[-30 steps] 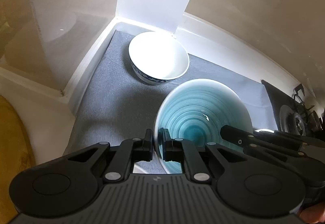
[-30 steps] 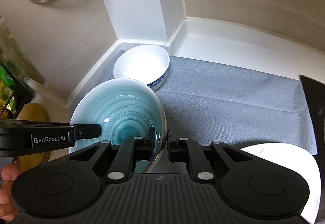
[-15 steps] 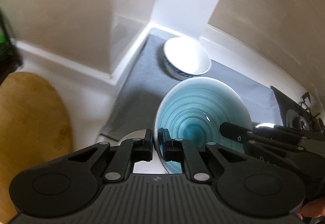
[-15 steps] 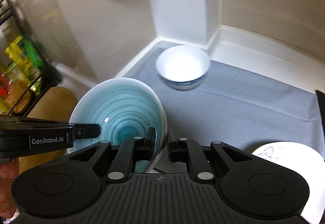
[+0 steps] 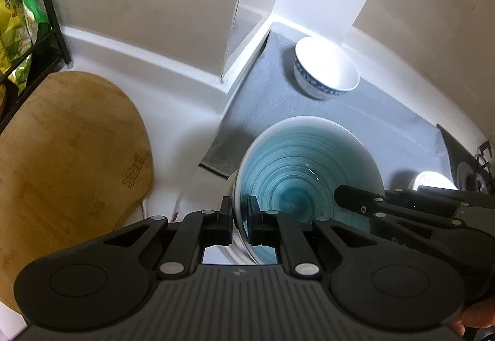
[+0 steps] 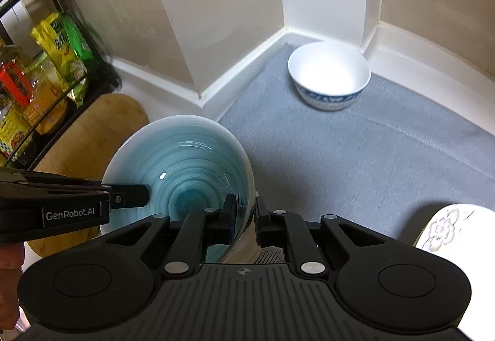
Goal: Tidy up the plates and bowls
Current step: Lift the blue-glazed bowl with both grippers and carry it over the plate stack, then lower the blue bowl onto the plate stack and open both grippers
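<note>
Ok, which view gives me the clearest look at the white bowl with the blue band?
The right wrist view: the white bowl sits unobstructed on the grey mat, its interior and blue band both visible. The left wrist view shows it too, smaller and more from the side.

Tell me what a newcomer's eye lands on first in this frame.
The teal-glazed bowl dominates the middle, pinched at opposite rims by the left gripper and the right gripper, with the gray mat's near edge under it. Behind it, a white bowl with a blue band sits in the mat's far corner. To the left lies a wooden cutting board.
</note>
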